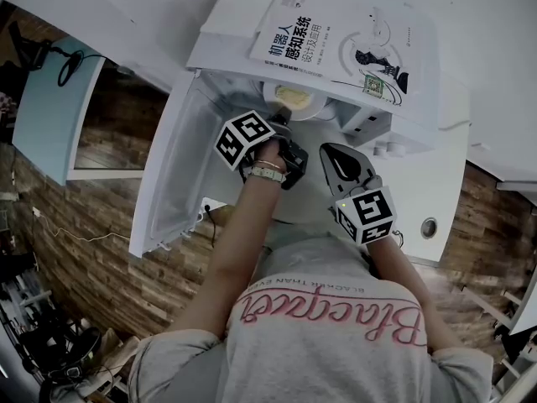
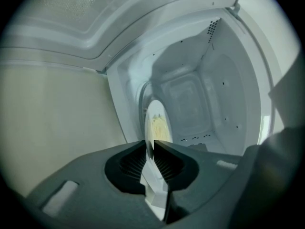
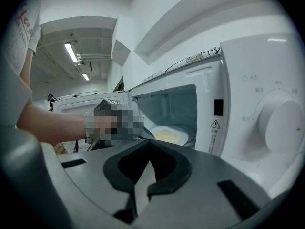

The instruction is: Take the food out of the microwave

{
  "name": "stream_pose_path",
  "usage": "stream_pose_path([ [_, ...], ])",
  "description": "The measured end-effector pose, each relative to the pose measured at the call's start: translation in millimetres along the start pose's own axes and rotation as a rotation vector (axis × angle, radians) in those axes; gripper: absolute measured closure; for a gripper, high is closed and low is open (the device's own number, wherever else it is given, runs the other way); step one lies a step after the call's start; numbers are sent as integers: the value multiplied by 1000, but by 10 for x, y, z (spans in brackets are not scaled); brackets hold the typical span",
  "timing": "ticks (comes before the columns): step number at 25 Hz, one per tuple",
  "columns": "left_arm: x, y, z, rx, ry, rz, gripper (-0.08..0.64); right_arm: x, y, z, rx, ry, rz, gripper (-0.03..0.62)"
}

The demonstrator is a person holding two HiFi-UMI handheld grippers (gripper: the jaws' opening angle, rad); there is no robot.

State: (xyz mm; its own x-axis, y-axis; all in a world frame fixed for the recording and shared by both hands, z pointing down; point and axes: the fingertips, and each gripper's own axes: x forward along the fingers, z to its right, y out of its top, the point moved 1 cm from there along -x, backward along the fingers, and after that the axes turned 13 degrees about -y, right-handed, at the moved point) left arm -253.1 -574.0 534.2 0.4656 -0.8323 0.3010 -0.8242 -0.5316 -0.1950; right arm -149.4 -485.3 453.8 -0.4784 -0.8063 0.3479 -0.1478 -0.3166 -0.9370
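Inside the open white microwave (image 3: 243, 80), a pale plate (image 2: 156, 120) of flat yellow food (image 2: 159, 128) sits on the cavity floor near the front opening. Its near rim is pinched between the fingers (image 2: 133, 163) of the left gripper (image 2: 153, 144), which are closed to a narrow slit on that rim. The right gripper (image 3: 148, 143) hangs outside, in front of the control panel, its fingers brought together with nothing between them. The door (image 1: 168, 166) stands swung out to the left, and the person's left arm (image 1: 243, 233) reaches past it into the cavity. A white-covered book (image 1: 336, 36) lies flat on the microwave's top, above the plate. A round dial (image 3: 283, 125) sits on the panel to the right of the opening.
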Motion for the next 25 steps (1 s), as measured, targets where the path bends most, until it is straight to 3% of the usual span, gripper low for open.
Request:
stream_pose_path([
  [14, -82, -91, 263, -63, -210, 79, 541, -142, 16, 22, -5, 6, 12, 583],
  [25, -383, -396, 437, -68, -262, 127, 541, -546, 148, 100, -3, 33, 74, 583],
])
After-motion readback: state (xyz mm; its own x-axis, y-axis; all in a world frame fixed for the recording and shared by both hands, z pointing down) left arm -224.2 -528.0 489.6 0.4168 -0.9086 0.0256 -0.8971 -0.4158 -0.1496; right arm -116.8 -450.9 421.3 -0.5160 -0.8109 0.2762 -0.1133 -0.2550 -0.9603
